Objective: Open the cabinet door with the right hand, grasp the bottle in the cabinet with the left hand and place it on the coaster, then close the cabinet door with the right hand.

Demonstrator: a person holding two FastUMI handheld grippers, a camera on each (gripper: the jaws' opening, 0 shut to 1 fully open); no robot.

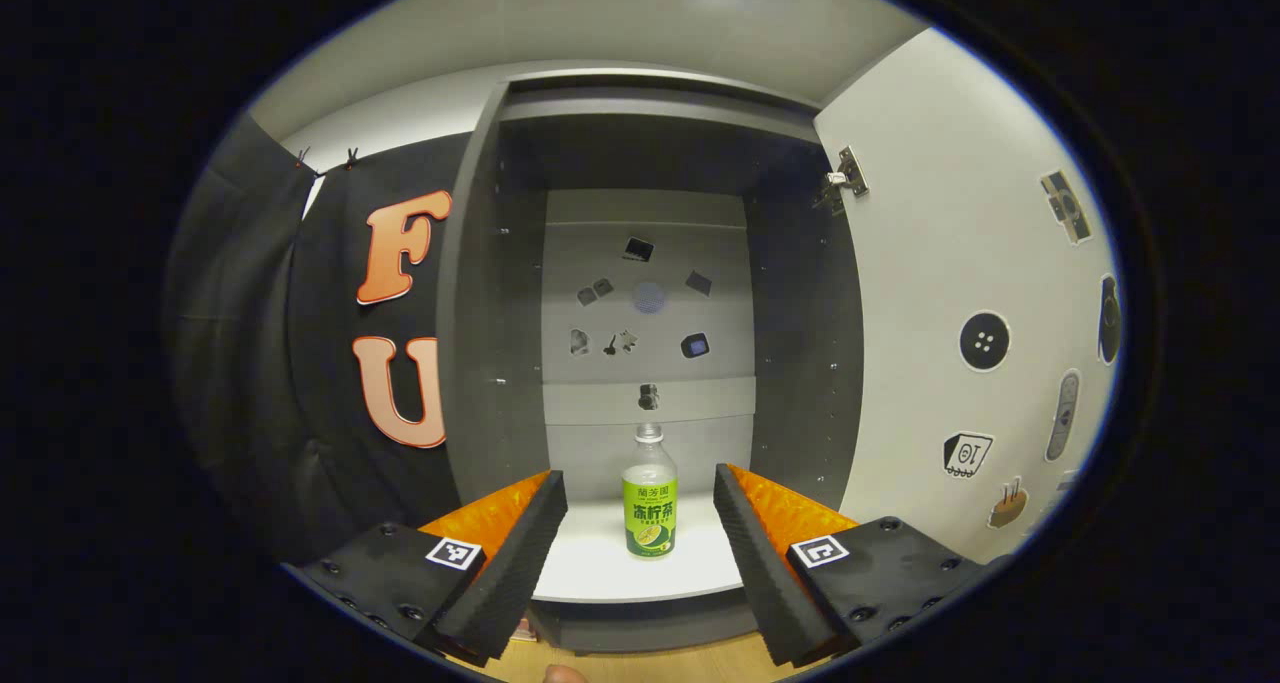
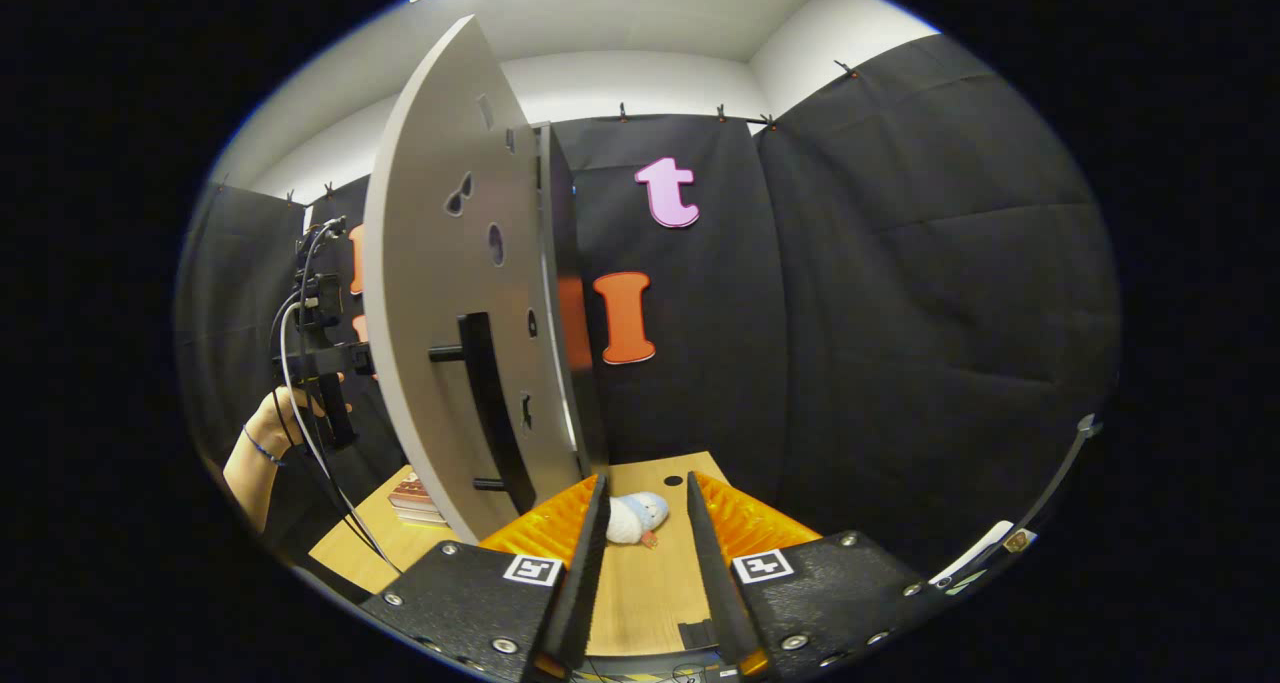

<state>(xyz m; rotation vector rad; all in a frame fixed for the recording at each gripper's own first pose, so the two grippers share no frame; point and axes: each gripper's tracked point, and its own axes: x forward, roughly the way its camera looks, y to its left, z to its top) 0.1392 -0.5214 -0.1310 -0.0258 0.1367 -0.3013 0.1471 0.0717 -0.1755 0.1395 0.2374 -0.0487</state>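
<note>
In the left gripper view the cabinet [image 1: 650, 293] stands open, its door [image 1: 960, 313] swung out to the right. A clear bottle [image 1: 650, 498] with a green label stands upright on the cabinet's white floor. My left gripper [image 1: 640, 488] is open in front of the cabinet, its fingers framing the bottle without touching it. In the right gripper view the open door [image 2: 450, 323] is seen from outside, its dark bar handle [image 2: 490, 413] just left of my right gripper [image 2: 645, 498], which is open and holds nothing. A hand [image 2: 275, 428] holds the left gripper [image 2: 320, 363] beyond the door.
Stickers dot the cabinet's back panel and the door's inside face. A wooden tabletop [image 2: 650, 573] lies under the right gripper, with a small plush toy [image 2: 635, 518] and a stack of books [image 2: 415, 498] on it. Black cloth walls surround the booth.
</note>
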